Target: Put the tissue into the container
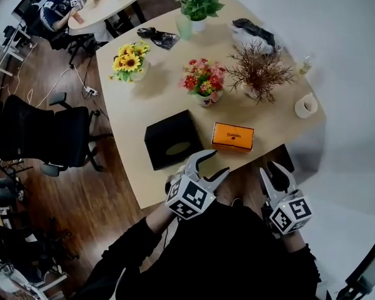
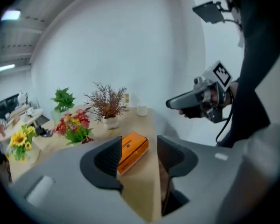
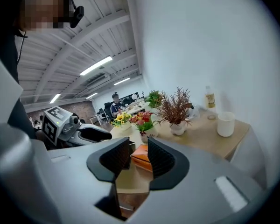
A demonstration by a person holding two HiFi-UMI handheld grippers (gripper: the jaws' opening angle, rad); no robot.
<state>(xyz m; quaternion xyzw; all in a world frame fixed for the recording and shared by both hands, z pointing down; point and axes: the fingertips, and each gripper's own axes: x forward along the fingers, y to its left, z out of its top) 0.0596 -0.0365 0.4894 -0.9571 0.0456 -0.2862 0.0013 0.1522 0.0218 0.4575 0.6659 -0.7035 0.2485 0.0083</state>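
An orange tissue pack (image 1: 232, 136) lies near the front edge of the wooden table (image 1: 269, 130). Just left of it stands a black box-shaped container (image 1: 173, 140) with an oval opening on top. My left gripper (image 1: 220, 161) hovers at the table's front edge, below the gap between container and pack, open and holding nothing. In the left gripper view the left gripper (image 2: 139, 158) frames the orange pack (image 2: 133, 150) farther off. My right gripper (image 1: 270, 169) hangs off the table's front right, clear of it. In the right gripper view the right gripper (image 3: 139, 157) is narrowly open, with nothing held.
Behind the pack stand red flowers (image 1: 204, 80), a dried brown plant (image 1: 258, 72), sunflowers (image 1: 130, 60) and a green plant (image 1: 199, 4). A white cup (image 1: 306, 106) sits at the right edge. Black office chairs (image 1: 44, 133) stand left of the table; a person (image 1: 53, 8) sits far back.
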